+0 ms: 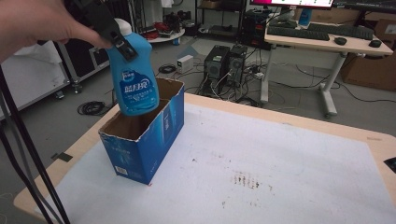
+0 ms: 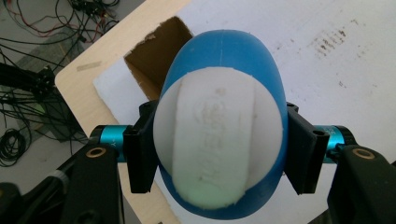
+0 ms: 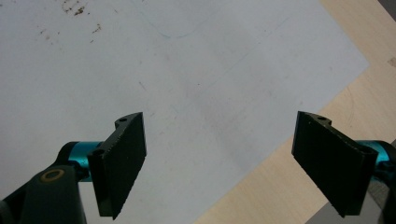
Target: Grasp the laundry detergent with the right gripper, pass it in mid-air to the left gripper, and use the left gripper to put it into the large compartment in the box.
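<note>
A blue detergent bottle [image 1: 134, 77] with a white cap hangs upright over the open top of a blue cardboard box [image 1: 144, 140], its base at the box's rim. My left gripper [image 1: 122, 43] is shut on the bottle's upper part, held by a hand at the top left. In the left gripper view the white cap and blue shoulders of the bottle [image 2: 219, 140] sit between the two black jaws of the left gripper [image 2: 219, 149], with the box opening [image 2: 156, 60] below. My right gripper [image 3: 229, 163] stands open over the white mat, nothing between its jaws.
The box stands on a white mat [image 1: 261, 172] covering a wooden table [image 1: 299, 122], near its left edge. Brown stains [image 1: 245, 179] mark the mat's middle. Black cables [image 1: 23, 154] run down the left. Beyond the table are computer towers [image 1: 224, 60] and a desk.
</note>
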{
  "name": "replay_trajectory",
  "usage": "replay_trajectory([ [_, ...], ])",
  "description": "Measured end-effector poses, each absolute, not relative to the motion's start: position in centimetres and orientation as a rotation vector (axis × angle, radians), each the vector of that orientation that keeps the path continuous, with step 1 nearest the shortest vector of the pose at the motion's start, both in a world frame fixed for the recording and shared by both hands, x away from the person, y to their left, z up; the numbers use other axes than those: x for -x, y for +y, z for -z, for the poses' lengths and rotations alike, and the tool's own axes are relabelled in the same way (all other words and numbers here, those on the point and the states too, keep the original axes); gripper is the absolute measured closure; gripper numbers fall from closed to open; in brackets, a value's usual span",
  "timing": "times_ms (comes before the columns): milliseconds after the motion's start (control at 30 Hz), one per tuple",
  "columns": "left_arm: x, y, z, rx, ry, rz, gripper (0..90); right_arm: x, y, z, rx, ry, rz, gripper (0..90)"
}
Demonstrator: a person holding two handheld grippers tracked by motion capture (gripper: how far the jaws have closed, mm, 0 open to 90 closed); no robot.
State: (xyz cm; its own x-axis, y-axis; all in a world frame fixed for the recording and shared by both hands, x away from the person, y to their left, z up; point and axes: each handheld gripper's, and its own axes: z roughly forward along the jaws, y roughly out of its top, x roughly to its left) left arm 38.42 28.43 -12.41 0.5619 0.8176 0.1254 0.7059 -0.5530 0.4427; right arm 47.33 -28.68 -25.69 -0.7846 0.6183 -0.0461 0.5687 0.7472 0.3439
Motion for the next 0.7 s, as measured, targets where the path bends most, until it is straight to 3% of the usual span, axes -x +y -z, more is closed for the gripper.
replay_trajectory([
  [700,-40.2,28.2,22.3,-2.595,1.272,-0.347,38.4,-46.7,-28.7,25.7,-0.944,2.792,-0.426,17.1],
])
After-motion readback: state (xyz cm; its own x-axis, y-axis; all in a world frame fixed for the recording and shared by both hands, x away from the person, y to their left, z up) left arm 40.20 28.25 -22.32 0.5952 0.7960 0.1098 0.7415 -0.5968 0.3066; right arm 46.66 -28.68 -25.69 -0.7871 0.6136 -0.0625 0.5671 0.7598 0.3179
